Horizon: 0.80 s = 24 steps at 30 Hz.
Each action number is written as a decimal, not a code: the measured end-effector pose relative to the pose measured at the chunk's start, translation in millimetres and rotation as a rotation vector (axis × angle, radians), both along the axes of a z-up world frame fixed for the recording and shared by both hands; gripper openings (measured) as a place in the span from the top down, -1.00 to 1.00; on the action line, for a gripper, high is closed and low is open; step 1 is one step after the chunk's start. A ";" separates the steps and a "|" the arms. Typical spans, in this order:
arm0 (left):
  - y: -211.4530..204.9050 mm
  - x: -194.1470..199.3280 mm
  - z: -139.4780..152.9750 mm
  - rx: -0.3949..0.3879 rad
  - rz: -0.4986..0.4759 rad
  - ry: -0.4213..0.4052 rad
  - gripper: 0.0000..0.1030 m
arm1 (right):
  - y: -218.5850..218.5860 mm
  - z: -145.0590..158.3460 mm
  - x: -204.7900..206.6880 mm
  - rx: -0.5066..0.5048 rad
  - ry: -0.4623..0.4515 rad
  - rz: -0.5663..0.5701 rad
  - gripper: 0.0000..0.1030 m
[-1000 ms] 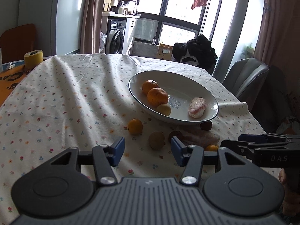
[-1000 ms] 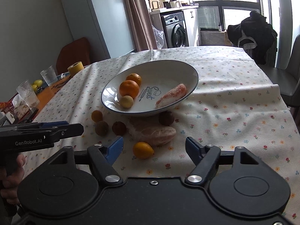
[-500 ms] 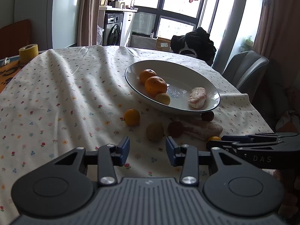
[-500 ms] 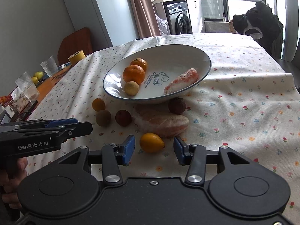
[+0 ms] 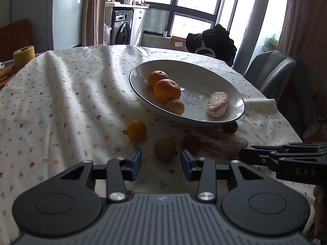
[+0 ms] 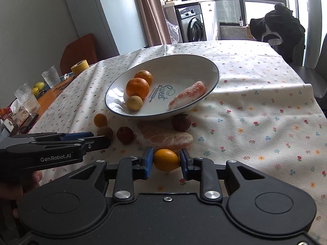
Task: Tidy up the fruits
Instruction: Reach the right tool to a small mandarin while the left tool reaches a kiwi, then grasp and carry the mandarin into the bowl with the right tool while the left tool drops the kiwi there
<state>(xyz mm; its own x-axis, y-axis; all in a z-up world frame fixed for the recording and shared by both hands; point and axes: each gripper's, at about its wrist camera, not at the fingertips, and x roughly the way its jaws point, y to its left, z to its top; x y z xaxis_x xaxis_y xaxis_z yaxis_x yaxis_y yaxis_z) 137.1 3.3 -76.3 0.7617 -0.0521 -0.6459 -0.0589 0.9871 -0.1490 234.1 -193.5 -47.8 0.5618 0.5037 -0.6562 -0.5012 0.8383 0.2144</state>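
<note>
Item: fruit sorting, part done.

Done: the white bowl point(image 6: 214, 69), centre of the right wrist view, held four pieces. Two mandarins point(image 6: 137, 88) lay at its left side, a small tan longan point(image 6: 134, 102) just below them, and a peeled pomelo segment point(image 6: 188, 97) lay pink and white at its right.

Left: six pieces lay on the flowered tabletop point(image 6: 255, 106) below the bowl's near rim. From left: a kumquat point(image 6: 100, 120), a brown longan point(image 6: 105, 132), a dark red round fruit point(image 6: 125, 135), a large peeled pomelo piece point(image 6: 163, 137), pale and membranous, and another dark red fruit point(image 6: 181, 122) close under the bowl's rim. The sixth, a smooth, glossy orange-yellow kumquat point(image 6: 166, 160), sat lower centre, just in front of the pomelo piece.

Right gripper point(image 6: 166, 161): blue pads pinched this nearest kumquat from both sides; the fruit appeared at or near the cloth, not yet carried to the bowl.

Left gripper point(image 5: 161, 161): spread, holding nothing, lower centre of the left wrist view. The brown longan point(image 5: 165, 148) sat just ahead of the gap between its pads, untouched.

Judgement: under half complete; this kumquat's transfer was the step in hand.
</note>
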 end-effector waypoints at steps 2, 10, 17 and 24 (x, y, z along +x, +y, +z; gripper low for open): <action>-1.1 1.6 -0.8 0.002 -0.004 -0.002 0.21 | -2.3 1.1 2.3 0.005 0.000 -0.010 0.49; -2.4 6.7 -3.2 0.009 -0.007 -0.009 0.23 | -3.9 2.1 5.4 0.005 -0.015 -0.030 0.49; 0.4 5.7 1.0 -0.006 -0.002 -0.015 0.52 | -3.0 6.0 5.9 0.009 -0.028 -0.029 0.49; 3.9 -1.5 13.9 0.001 0.013 -0.045 0.52 | -4.2 11.6 7.0 0.019 -0.049 -0.038 0.49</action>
<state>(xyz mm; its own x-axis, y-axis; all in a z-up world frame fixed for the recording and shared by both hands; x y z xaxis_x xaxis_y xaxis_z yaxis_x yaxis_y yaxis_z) 135.6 7.2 -62.4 0.7907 -0.0415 -0.6108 -0.0648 0.9864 -0.1509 241.1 -197.7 -36.2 0.6120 0.4931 -0.6183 -0.4790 0.8532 0.2063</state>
